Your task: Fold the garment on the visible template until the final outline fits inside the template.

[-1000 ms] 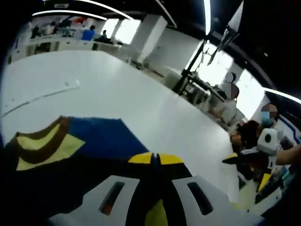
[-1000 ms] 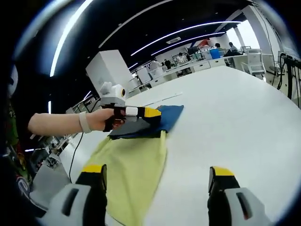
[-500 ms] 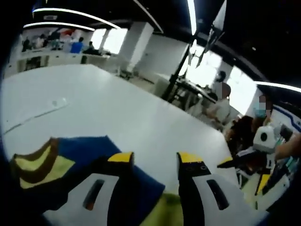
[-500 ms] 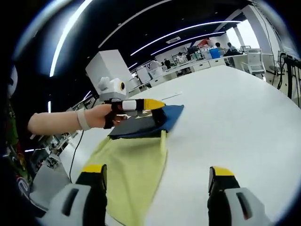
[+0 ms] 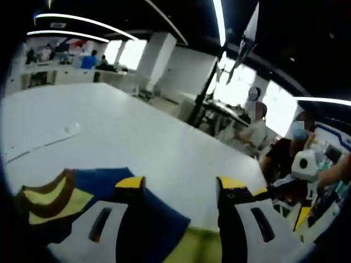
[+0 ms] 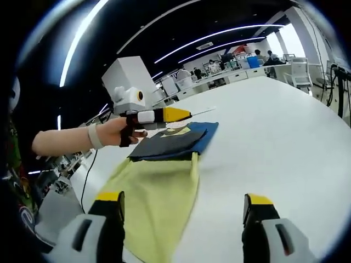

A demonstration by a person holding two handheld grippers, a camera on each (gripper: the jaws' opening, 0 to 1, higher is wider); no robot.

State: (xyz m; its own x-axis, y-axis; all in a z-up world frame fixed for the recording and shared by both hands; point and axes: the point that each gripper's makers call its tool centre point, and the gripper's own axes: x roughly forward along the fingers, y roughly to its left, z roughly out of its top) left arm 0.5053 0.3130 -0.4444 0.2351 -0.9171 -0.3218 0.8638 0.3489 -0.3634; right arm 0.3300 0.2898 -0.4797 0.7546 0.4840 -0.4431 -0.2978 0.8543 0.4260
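Jaws of the left gripper have let go and lifted, now spread wide above the folded blue garment on the yellow template. Right gripper waits near, spread too. Fold looks done.

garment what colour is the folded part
Dark blue, with a yellow and brown patch; the garment shows best in the right gripper view.

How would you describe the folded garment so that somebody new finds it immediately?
Start at the big white table. On it lies a pale yellow sheet; the folded garment rests at its far end. It is dark navy and blue, the one dark piece there.
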